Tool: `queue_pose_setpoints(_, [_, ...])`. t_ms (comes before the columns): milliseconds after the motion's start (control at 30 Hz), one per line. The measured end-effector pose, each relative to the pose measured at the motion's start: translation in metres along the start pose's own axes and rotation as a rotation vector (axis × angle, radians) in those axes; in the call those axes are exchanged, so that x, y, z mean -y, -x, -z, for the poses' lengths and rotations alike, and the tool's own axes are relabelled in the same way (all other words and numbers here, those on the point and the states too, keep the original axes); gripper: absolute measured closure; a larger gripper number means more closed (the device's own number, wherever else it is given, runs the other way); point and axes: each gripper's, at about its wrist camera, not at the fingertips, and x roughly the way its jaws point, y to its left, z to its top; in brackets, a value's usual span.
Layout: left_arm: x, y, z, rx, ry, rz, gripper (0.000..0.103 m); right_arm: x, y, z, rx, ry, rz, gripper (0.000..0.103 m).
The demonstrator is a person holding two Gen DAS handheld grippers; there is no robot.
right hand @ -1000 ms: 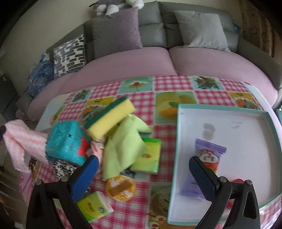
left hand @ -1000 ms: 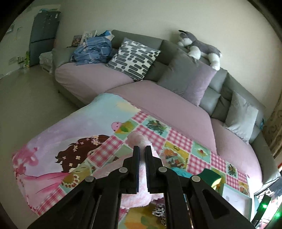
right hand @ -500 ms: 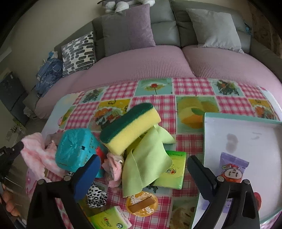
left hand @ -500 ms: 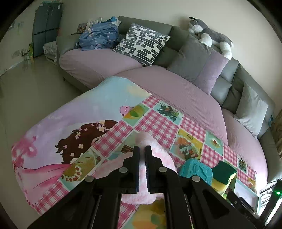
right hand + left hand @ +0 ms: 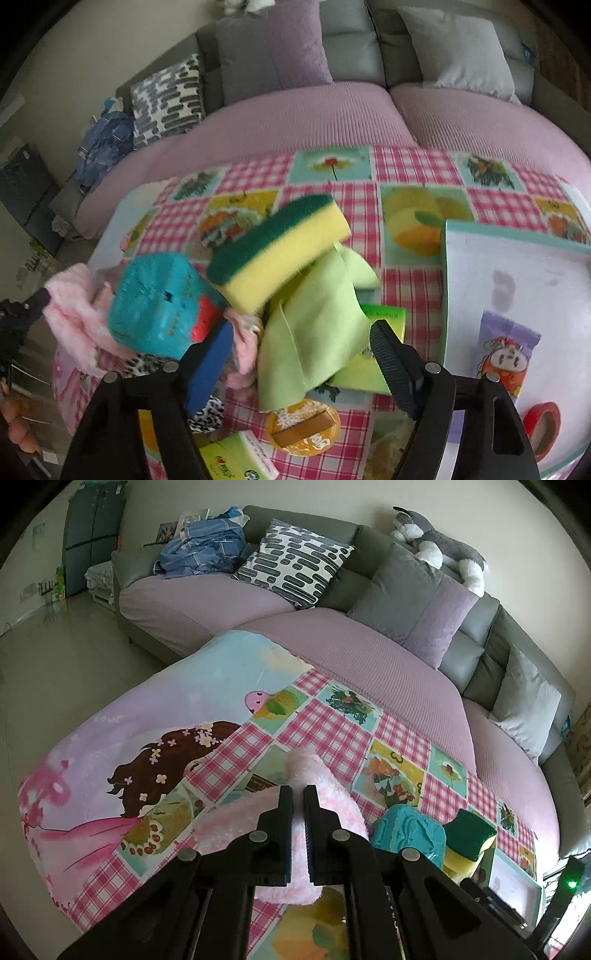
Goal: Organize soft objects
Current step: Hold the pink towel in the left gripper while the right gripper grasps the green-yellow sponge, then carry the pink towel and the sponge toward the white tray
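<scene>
The left gripper (image 5: 298, 801) held its jaws nearly together, pinching a fluffy pink cloth (image 5: 325, 805) at the bottom centre of the left wrist view, over the checked worktop (image 5: 332, 734). In the right wrist view the right gripper (image 5: 301, 341) had its jaws fairly wide and had just been closing, with a light green cloth (image 5: 314, 332) between them, not yet gripped. A yellow-green sponge (image 5: 280, 247) leaned above it, a white tray (image 5: 517, 280) at right.

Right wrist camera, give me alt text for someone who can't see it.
The right gripper hangs open, its jaws just narrowing, over a light green cloth heaped among a yellow-green sponge and teal pack on a checked tablecloth.
</scene>
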Motion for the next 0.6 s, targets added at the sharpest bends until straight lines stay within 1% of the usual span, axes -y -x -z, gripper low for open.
queue_pose_setpoints(100, [0.001, -0.001, 0.000, -0.004, -0.004, 0.003, 0.097, -0.006, 0.009, -0.006, 0.025, 0.015, -0.016, 0.024])
queue_pose_setpoints(233, [0.002, -0.002, 0.000, -0.006, -0.003, 0.003, 0.097, -0.015, 0.013, -0.013, 0.033, 0.030, -0.066, 0.026])
queue_pose_setpoints(433, [0.003, -0.006, 0.001, -0.020, -0.008, 0.006, 0.097, -0.025, 0.005, -0.023, 0.021, 0.036, -0.106, 0.034])
queue_pose_setpoints(600, [0.004, -0.010, 0.001, -0.033, -0.014, 0.007, 0.097, -0.020, -0.003, -0.026, 0.006, -0.014, -0.141, 0.041])
